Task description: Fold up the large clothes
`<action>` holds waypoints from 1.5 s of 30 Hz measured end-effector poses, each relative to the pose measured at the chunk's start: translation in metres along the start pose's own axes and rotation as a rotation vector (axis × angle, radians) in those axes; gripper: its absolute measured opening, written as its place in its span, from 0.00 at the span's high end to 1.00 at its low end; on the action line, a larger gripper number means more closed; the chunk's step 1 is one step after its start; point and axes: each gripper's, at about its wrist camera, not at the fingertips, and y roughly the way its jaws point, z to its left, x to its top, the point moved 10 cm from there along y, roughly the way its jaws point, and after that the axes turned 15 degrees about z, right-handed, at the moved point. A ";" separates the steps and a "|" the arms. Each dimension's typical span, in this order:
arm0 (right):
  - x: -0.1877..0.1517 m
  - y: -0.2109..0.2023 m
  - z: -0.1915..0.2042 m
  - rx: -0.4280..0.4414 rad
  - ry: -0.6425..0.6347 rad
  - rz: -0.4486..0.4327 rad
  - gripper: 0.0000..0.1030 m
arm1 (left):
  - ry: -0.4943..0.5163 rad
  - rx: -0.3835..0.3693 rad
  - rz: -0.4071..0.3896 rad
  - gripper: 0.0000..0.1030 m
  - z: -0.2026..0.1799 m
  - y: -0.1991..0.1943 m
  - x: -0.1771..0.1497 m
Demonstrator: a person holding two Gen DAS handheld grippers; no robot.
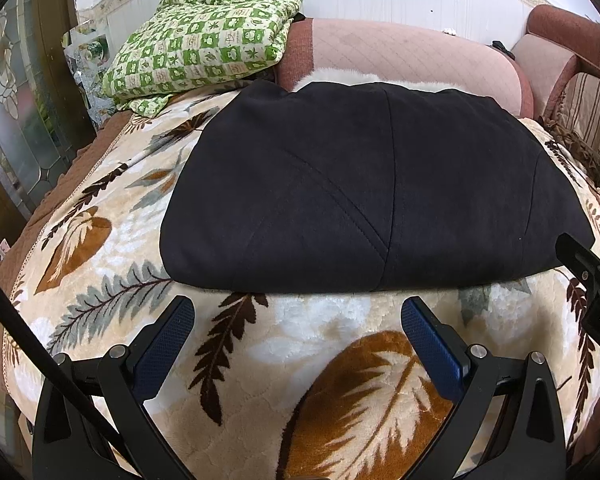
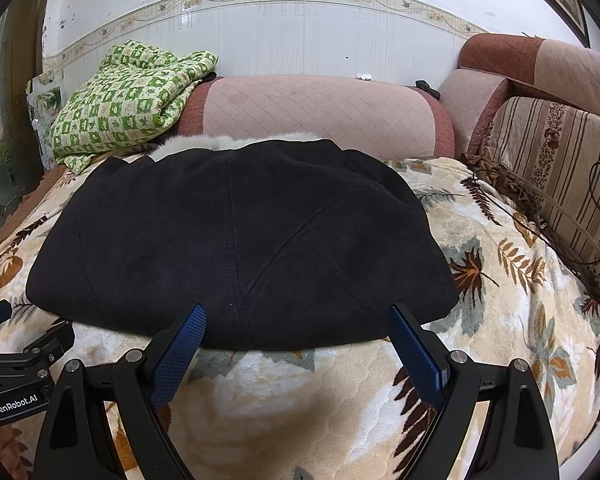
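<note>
Left gripper (image 1: 298, 312): from my left wrist view, jaws spread wide, holding nothing, above the leaf-print blanket (image 1: 112, 292). Dark folded garment (image 1: 360, 196) lies just ahead of the fingertips, not touching. Right gripper (image 1: 592, 276) shows at the garment's right corner.

Right gripper (image 2: 296, 320): from my right wrist view, jaws wide, empty, tips at the garment (image 2: 240, 240) near edge; contact I cannot tell. Left gripper (image 2: 24, 344) sits lower left. Green checked quilt (image 2: 128, 104) beyond, on pink sofa (image 2: 320, 112).
</note>
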 end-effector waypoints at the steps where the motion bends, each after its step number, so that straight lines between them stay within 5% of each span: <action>1: 0.000 0.000 0.000 0.000 0.000 0.001 0.09 | -0.001 -0.001 0.000 0.00 0.000 0.000 0.000; 45: -0.002 0.003 -0.003 0.016 -0.008 0.004 0.08 | 0.007 0.007 0.043 0.00 0.004 0.016 -0.004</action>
